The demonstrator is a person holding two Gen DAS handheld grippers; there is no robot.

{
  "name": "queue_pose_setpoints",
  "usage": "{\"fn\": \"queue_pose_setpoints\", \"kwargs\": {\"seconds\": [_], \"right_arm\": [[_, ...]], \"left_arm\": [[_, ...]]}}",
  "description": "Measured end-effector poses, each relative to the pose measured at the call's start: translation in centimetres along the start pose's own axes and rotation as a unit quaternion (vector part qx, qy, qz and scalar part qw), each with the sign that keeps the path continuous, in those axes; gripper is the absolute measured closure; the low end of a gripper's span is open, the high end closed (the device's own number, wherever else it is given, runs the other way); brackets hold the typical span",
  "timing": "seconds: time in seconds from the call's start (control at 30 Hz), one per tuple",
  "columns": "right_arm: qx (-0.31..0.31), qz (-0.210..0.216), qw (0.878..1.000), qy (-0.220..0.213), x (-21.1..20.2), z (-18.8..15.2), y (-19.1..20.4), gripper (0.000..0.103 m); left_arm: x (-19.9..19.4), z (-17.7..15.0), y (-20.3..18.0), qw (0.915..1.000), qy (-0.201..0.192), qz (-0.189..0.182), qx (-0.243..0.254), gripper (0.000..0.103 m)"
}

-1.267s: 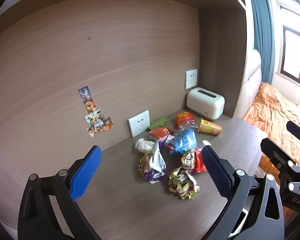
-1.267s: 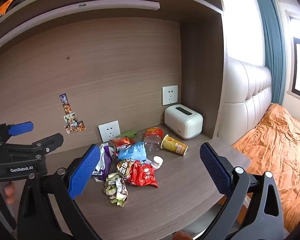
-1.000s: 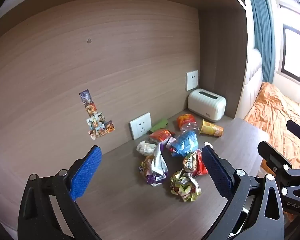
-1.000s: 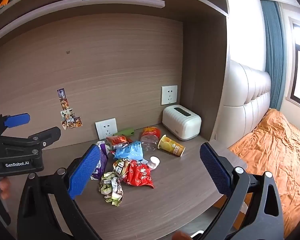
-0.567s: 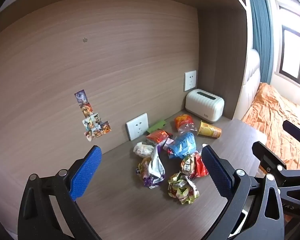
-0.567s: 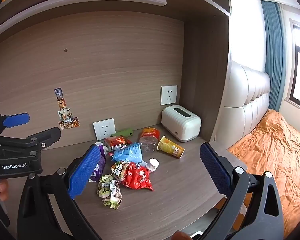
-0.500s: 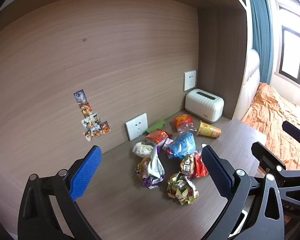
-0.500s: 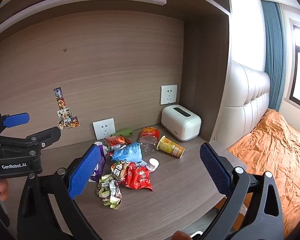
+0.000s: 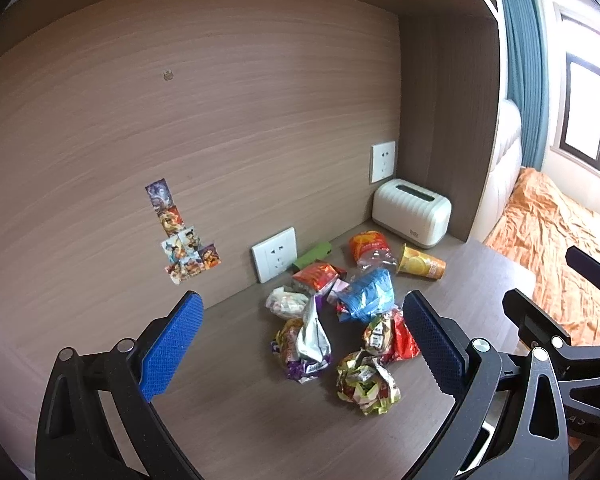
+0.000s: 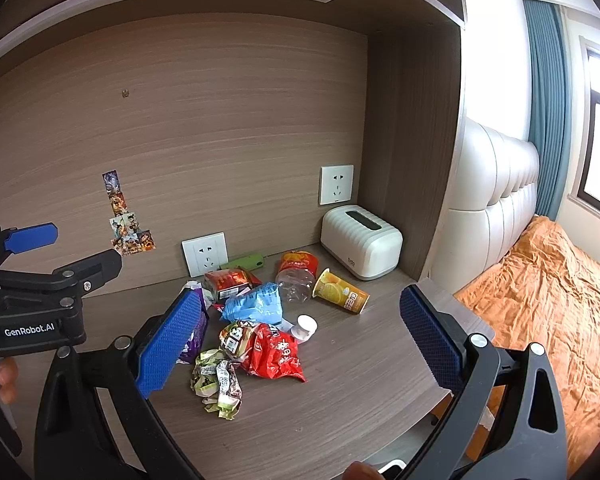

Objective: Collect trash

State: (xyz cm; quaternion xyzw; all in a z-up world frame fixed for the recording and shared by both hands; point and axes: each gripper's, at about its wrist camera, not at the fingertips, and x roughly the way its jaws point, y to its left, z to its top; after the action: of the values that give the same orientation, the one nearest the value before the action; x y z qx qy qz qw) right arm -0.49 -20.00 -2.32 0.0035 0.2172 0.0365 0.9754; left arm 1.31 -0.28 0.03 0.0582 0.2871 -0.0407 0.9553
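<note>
A pile of trash lies on the wooden desk point(image 9: 228, 432): a crumpled green-yellow wrapper point(image 9: 366, 382), a silver-purple wrapper point(image 9: 306, 346), a red bag point(image 10: 274, 350), a blue bag point(image 9: 366, 292), a crushed clear bottle point(image 10: 296, 274), a yellow paper cup point(image 10: 340, 292) on its side and a white cap point(image 10: 306, 326). My left gripper point(image 9: 300, 344) is open and empty, held above the desk short of the pile. My right gripper point(image 10: 296, 338) is open and empty, also above the desk in front of the pile. Each gripper shows at the edge of the other's view.
A white toaster-like box point(image 10: 360, 242) stands at the back right against the side panel. Wall sockets point(image 10: 204, 254) and stickers point(image 10: 126, 226) are on the wooden back wall. A shelf runs overhead. A bed with an orange cover point(image 10: 552, 300) lies right of the desk edge.
Both grippers have shifted slightly; the views drifted a little and the pile sits about the same. Both jaws stay open.
</note>
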Motion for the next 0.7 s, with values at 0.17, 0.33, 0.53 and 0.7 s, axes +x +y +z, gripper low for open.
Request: {"fn": "queue_pose_setpoints", "kwargs": {"seconds": [0.17, 0.33, 0.53, 0.7], "right_arm": [[0.001, -0.002, 1.000, 0.000, 0.2, 0.0, 0.2, 0.003], [0.002, -0.005, 1.000, 0.003, 0.4, 0.1, 0.3, 0.003], [0.002, -0.006, 1.000, 0.004, 0.6, 0.1, 0.4, 0.003], [0.000, -0.006, 1.000, 0.006, 0.7, 0.2, 0.6, 0.003]], "left_arm": [[-0.1, 0.3, -0.1, 1.0000, -0.008, 0.002, 0.001, 0.005], [0.2, 0.6, 0.2, 0.9999, -0.009, -0.007, -0.005, 0.005], [0.8, 0.7, 0.6, 0.9998, 0.000, -0.015, -0.012, 0.005], [1.0, 0.9, 1.5, 0.9990, 0.006, -0.030, -0.033, 0.005]]}}
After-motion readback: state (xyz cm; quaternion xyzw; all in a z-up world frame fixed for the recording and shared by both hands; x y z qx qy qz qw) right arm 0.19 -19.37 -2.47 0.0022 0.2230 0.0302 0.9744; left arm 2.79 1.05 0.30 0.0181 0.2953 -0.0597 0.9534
